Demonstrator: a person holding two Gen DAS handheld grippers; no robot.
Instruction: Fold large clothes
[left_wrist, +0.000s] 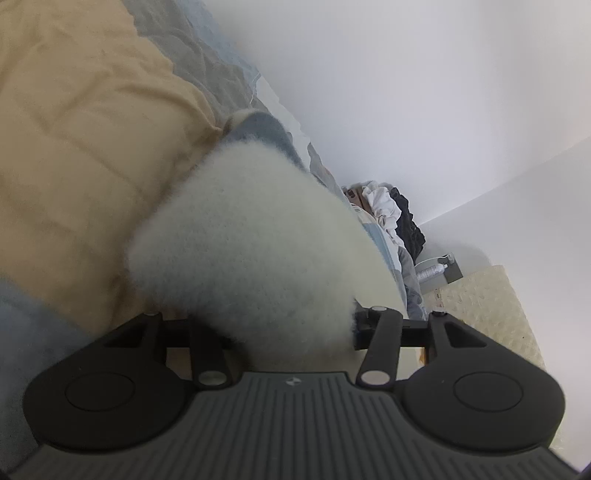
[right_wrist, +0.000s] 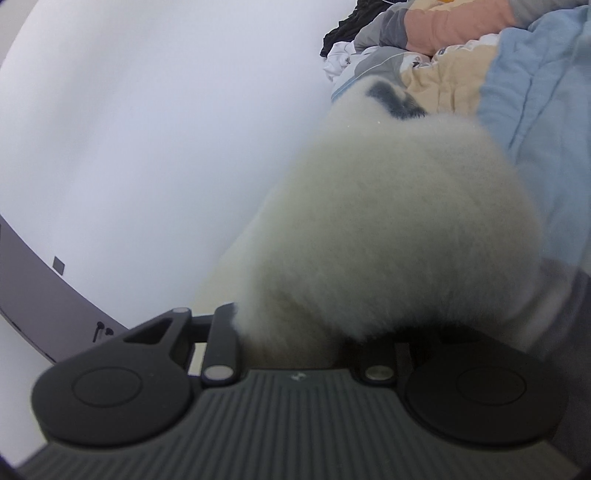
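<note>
left gripper (left_wrist: 291, 325): white fluffy garment (left_wrist: 240, 236) is bunched between the jaws, grip cannot be told | right gripper (right_wrist: 306, 332): same garment is bunched there, fingertips buried | fold: judged unfinished, nothing is laid flat on the bedding (left_wrist: 74, 147) ahead

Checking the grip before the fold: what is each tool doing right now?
Left tool: closed on the fluffy white garment.
Right tool: closed on the same fluffy white garment.

In the left wrist view, the fluffy white garment (left_wrist: 243, 240) fills the space straight ahead, with the beige quilt (left_wrist: 74, 155) close on the left; the right side along the white wall (left_wrist: 424, 92) is free. In the right wrist view, the blue blanket (right_wrist: 535, 110) blocks the right, and the left stays open.
</note>
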